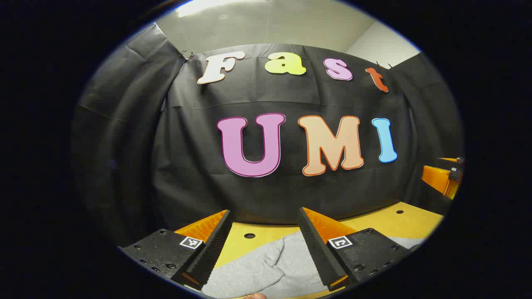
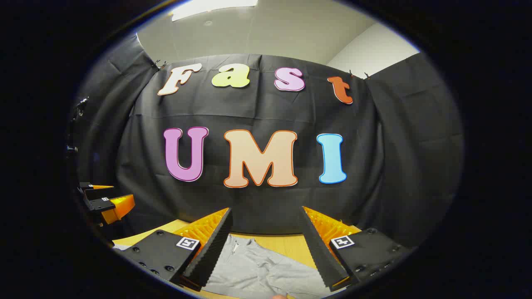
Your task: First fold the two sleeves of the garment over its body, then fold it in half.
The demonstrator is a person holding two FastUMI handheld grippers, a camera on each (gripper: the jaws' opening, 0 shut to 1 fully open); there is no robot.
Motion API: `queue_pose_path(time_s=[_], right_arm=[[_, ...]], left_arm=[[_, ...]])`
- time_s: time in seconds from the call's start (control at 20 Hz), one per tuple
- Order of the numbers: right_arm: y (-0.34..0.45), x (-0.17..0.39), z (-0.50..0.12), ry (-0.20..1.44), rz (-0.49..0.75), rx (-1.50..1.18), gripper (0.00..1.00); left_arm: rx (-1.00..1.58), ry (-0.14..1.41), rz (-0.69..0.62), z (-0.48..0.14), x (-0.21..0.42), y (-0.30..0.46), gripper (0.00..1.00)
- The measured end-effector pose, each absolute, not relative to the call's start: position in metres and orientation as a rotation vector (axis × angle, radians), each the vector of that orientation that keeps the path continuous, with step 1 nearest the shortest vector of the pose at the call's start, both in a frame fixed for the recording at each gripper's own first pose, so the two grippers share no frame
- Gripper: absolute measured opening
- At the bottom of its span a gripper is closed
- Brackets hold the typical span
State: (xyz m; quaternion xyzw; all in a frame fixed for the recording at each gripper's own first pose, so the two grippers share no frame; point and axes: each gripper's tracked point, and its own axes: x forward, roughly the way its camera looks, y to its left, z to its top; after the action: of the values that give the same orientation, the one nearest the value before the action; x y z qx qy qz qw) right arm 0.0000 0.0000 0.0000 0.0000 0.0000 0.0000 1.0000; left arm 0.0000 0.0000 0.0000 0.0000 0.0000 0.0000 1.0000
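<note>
A light grey garment (image 1: pixel 266 268) lies on the wooden table (image 1: pixel 374 222). In the left gripper view my left gripper (image 1: pixel 266 245) hangs open above it, with nothing between the fingers. In the right gripper view the garment (image 2: pixel 259 268) shows a zip near its top, and my right gripper (image 2: pixel 266 245) stands open over it, holding nothing. The left gripper (image 2: pixel 106 201) shows far off at the left edge of the right gripper view. The right gripper (image 1: pixel 444 176) shows at the right edge of the left gripper view.
The table has small round holes (image 1: pixel 249 235) near its far edge. The black cloth wall (image 1: pixel 266 166) rises close behind the table. White ceiling (image 2: pixel 266 29) shows above the wall.
</note>
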Motion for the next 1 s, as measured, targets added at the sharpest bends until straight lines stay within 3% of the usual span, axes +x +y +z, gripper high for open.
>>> queue_pose_path(time_s=[1.0], right_arm=[[0.013, 0.009, -0.008, 0.005, 0.02, -0.021, 1.0]], left_arm=[[-0.003, 0.02, 0.019, -0.008, 0.006, 0.008, 0.95]])
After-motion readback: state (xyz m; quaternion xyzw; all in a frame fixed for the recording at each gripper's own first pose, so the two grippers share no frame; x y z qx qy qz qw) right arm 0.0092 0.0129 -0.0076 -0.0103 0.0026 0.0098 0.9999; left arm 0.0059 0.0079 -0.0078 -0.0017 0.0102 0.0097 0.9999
